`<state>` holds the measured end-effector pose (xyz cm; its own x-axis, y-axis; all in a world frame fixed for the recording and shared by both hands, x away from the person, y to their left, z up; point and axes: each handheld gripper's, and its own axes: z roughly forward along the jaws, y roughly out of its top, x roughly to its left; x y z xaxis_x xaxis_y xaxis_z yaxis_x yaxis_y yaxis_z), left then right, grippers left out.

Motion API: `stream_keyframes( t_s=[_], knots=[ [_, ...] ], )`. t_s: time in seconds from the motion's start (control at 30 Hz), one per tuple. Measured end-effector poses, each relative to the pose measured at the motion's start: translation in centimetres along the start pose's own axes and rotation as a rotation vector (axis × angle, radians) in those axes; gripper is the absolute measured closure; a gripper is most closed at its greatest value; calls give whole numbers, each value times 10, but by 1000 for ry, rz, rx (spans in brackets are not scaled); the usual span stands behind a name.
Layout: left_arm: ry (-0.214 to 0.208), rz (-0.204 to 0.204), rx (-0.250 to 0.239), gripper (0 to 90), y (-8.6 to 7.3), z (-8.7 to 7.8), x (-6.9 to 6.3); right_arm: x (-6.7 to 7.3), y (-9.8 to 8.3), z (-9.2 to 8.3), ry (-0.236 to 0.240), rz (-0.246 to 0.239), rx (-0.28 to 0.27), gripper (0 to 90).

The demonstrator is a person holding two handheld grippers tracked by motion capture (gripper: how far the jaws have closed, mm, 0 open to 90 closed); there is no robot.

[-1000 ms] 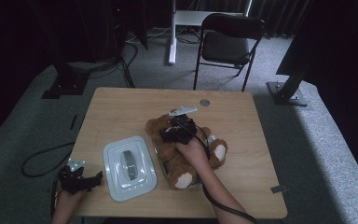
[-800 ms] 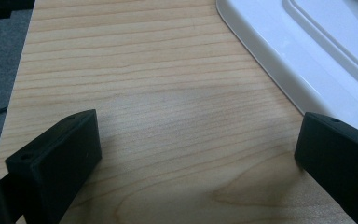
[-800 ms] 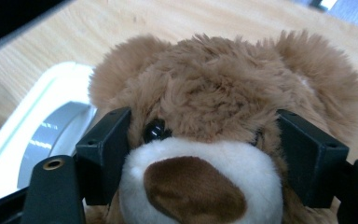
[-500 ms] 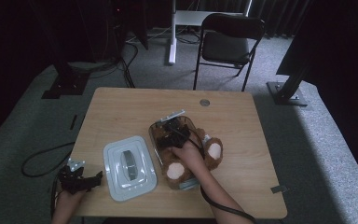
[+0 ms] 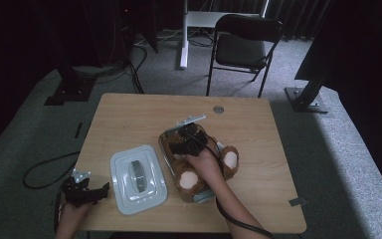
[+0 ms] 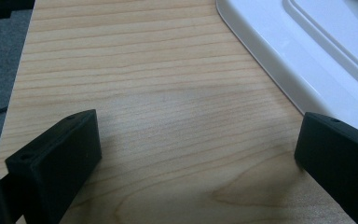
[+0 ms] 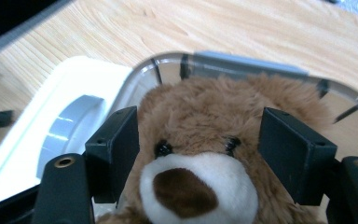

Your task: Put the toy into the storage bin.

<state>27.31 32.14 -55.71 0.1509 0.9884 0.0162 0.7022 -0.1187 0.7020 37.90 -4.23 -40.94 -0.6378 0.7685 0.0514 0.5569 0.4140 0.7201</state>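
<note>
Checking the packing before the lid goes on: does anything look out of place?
Yes. The teddy bear overhangs the clear container: its head sits inside, but both feet stick out over the rim. The white lid lies apart on the table.

1 teddy bear (image 7: 200, 140), 1 clear container (image 5: 168, 149), 1 white lid (image 5: 138, 178), 2 grippers: left gripper (image 5: 101, 189) and right gripper (image 5: 179, 142), 1 table (image 5: 248, 129), 1 chair (image 5: 243, 47)
</note>
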Motion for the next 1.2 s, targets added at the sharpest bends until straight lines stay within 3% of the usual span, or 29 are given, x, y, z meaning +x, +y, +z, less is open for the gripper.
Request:
stream_keyframes(
  t_s=[0.13,0.43,0.57,0.93,1.2],
  knots=[
    [0,0,0,10,0,0,0,-3,1,-19,40,21,-47,286],
    [0,0,0,10,0,0,0,-9,-2,-61,75,20,-141,286],
    [0,0,0,10,0,0,0,-16,-8,-76,71,27,-170,286],
    [0,2,0,10,0,0,0,-30,-34,-101,46,46,-179,286],
    [0,-2,-1,10,0,0,0,-42,-56,-121,28,93,-220,320]
  ],
)
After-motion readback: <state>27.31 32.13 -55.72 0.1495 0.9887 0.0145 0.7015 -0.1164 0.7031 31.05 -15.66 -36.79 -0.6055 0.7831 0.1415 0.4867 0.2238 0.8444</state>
